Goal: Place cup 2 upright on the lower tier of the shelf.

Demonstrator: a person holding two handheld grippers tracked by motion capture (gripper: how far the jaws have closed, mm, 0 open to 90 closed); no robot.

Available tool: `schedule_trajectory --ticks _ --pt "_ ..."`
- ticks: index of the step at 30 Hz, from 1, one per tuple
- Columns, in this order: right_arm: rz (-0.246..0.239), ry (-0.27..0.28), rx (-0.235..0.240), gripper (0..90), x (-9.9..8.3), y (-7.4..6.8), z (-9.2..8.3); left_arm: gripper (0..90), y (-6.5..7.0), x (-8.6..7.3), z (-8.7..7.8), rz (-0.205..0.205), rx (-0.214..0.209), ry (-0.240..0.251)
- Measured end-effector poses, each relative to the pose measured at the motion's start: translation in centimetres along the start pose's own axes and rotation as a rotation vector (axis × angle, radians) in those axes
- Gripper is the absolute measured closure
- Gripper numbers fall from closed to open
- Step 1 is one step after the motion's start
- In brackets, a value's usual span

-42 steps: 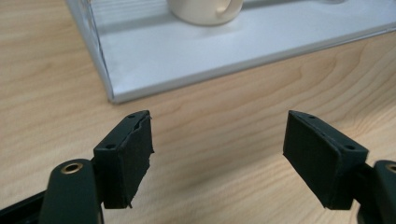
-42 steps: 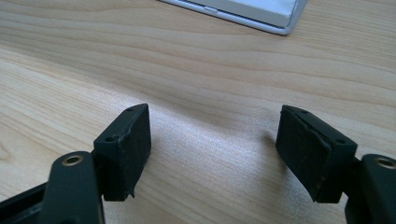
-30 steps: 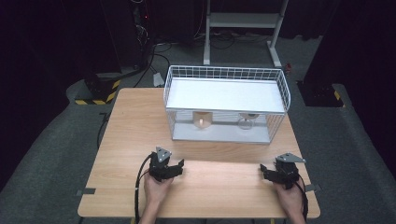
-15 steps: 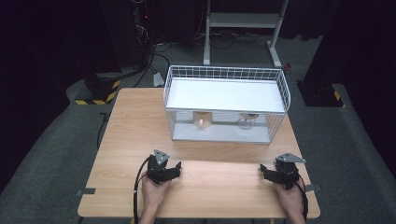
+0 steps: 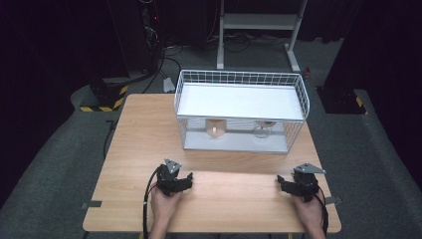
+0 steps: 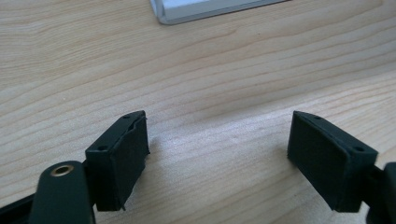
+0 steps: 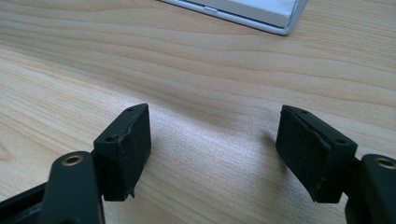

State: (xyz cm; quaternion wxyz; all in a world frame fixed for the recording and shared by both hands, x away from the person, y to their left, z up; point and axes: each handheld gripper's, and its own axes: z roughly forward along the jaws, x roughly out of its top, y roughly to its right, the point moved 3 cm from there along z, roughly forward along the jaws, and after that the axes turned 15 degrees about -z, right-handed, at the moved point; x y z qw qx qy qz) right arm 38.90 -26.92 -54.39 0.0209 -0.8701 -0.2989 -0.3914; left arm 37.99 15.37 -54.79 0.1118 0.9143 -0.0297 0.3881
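Two grippers are resting low at the near edge of the wooden table [image 5: 149, 134], one in each of the person's hands. The left gripper [image 5: 185, 182] is sitting left of centre, cable trailing back toward the forearm. Its jaws have just been opening and are standing apart with bare wood between them, nothing gripped; the left gripper view is showing both black pads [image 6: 122, 161] hanging just over the tabletop. The right gripper [image 5: 283, 182] is lying near the right corner, well apart from the left one. Its jaws are also standing open and empty, pads [image 7: 126, 149] spread with plain wood grain in the gap. Both are carrying a grey three-cornered plate on top.

Nearest thing ahead of them is the white wire basket [image 5: 239, 78], sitting at the far half of the table, right of middle, raised on a white base [image 5: 234, 145]. It is not touching either gripper; a strip of bare table is lying between. Under its upper floor, behind the front wires, two small things are showing: a tan cup-like piece [image 5: 215, 127] toward the left and a clear round piece [image 5: 262, 131] toward the right, too small to tell more. A corner of the base is peeking in at the top of both gripper views [image 6: 205, 9] [image 7: 252, 11]. Tape tabs are sitting on the table's near corners [image 5: 92, 204].
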Motion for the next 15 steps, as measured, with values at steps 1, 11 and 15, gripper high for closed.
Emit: schedule_trajectory --ticks 1,11,15 --pt "0.000 0.000 0.000 26.8 0.00 0.00 0.00 20.5 0.01 0.00 0.00 0.001 0.000 0.000" --pt "0.000 0.000 0.000 26.8 0.00 0.01 0.01 20.0 0.08 -0.04 -0.01 -0.007 0.002 -0.001" --pt "0.000 0.000 0.000 26.8 0.01 0.01 0.01 20.1 0.14 -0.06 0.01 -0.015 0.009 0.004"
